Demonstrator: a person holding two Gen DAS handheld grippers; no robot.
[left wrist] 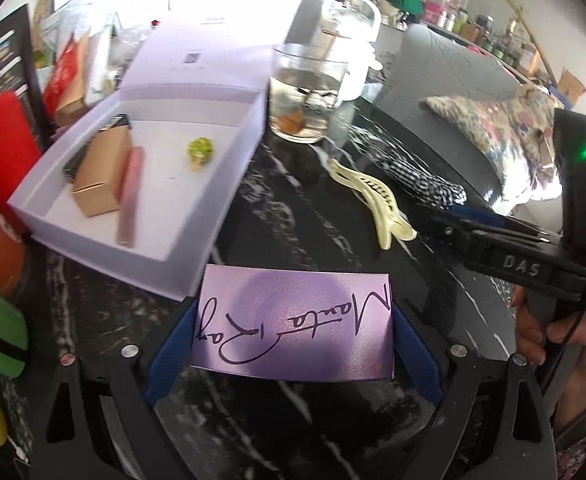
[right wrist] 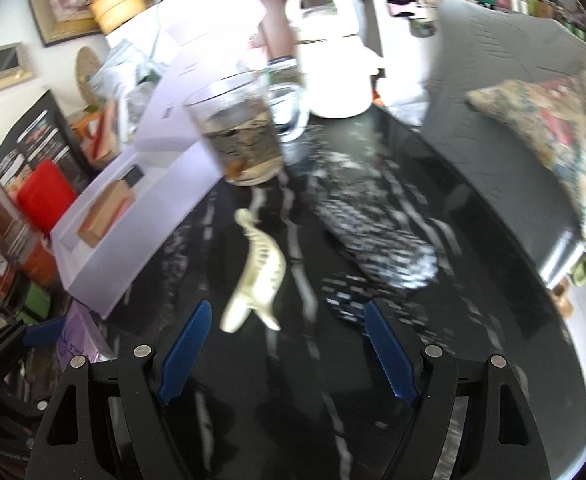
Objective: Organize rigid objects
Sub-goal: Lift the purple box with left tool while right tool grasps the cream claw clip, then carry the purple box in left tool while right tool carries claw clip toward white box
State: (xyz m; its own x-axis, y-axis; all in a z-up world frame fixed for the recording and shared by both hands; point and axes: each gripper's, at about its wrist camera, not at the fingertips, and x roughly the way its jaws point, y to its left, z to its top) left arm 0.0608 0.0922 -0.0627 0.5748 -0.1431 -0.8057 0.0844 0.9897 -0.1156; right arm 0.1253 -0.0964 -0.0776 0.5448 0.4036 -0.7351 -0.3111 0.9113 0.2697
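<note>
Hair clip [right wrist: 259, 276] blurred (glass's [right wrist: 239, 136] contents unreadable).

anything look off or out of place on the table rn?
Only loose items. The cream plastic hair claw clip and the black-and-white checkered folded umbrella lie on the black marble table, outside the open white box. The clip lies askew. No spill or damage shows.
</note>
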